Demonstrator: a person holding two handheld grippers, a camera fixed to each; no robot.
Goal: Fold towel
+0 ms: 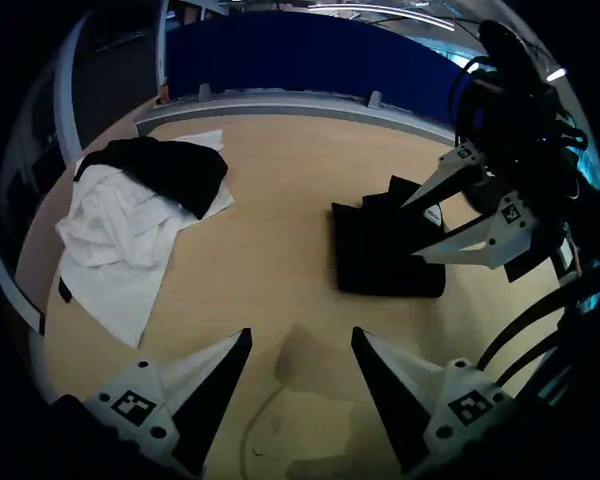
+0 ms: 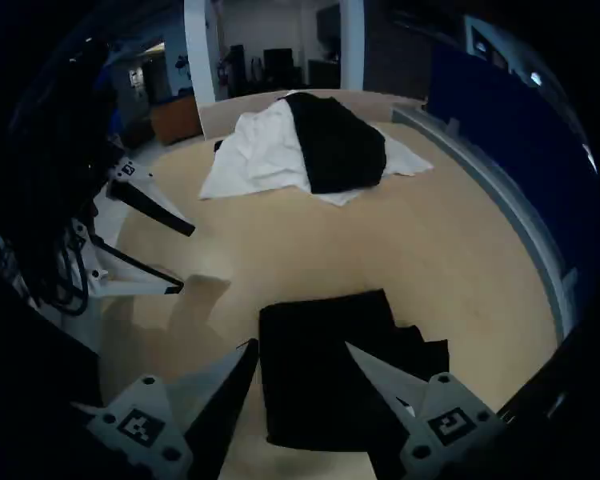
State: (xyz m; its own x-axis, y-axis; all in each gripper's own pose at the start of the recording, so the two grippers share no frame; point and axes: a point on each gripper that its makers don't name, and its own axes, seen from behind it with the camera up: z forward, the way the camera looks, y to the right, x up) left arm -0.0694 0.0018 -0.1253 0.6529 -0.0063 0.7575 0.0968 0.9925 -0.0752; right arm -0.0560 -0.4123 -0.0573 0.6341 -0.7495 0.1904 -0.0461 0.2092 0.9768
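1. Folded black towel (image 2: 324, 368) lies flat on the table (image 2: 300, 240), directly under the right gripper (image 2: 300, 344).
2. Right gripper: fingers spread wide, gripping nothing. The tips may brush the towel, but this is unclear.
3. Left gripper (image 1: 300, 332): spread wide, empty, over bare wood beside the towel.
4. Farther ahead of both: a heap of white and black cloth (image 1: 140, 200).

Left gripper view low over table (image 1: 284, 208), facing blue partition (image 1: 300, 56), right gripper view close above folded black towel (image 2: 320, 360), both sharing cloth pile (image 1: 116, 224)
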